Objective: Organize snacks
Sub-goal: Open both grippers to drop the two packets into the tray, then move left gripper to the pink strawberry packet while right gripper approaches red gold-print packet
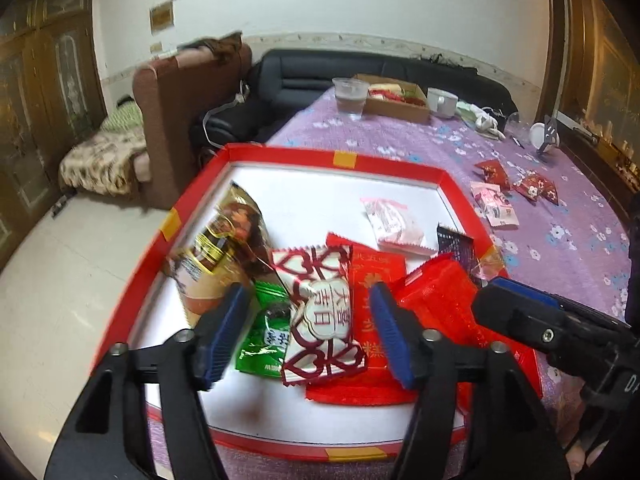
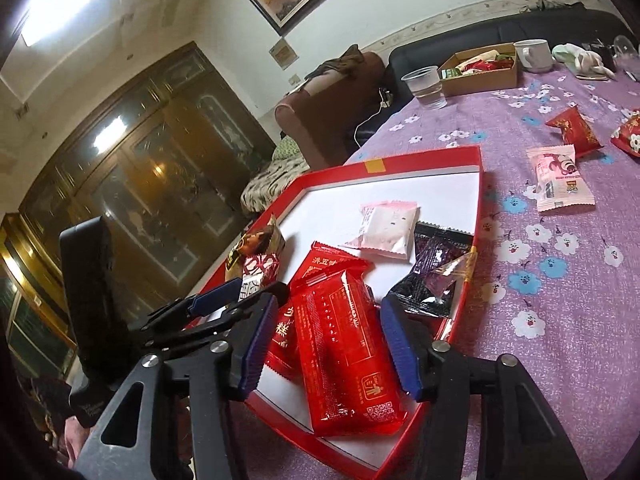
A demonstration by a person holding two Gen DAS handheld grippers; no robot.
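Observation:
A shallow red-rimmed tray [image 1: 288,156] with a white floor lies on the purple flowered cloth. It holds several wrapped snacks. My left gripper [image 1: 308,328] is open above a white packet with red hearts [image 1: 324,320], its pads clear of it on both sides. Beside that packet lie a green packet [image 1: 262,340] and a gold-brown one [image 1: 224,240]. My right gripper [image 2: 328,344] is open around a clear red packet [image 2: 344,356] that rests on the tray [image 2: 420,156]. A pink-white packet [image 2: 386,228] and a dark purple one [image 2: 432,272] lie further in.
Loose on the cloth to the right are a pink packet [image 2: 556,180] and red packets [image 2: 574,130]. At the far end stand a plastic cup of water [image 1: 351,98], a cardboard box of snacks [image 1: 396,100] and a white mug [image 1: 442,102]. The tray's left side reaches the table edge.

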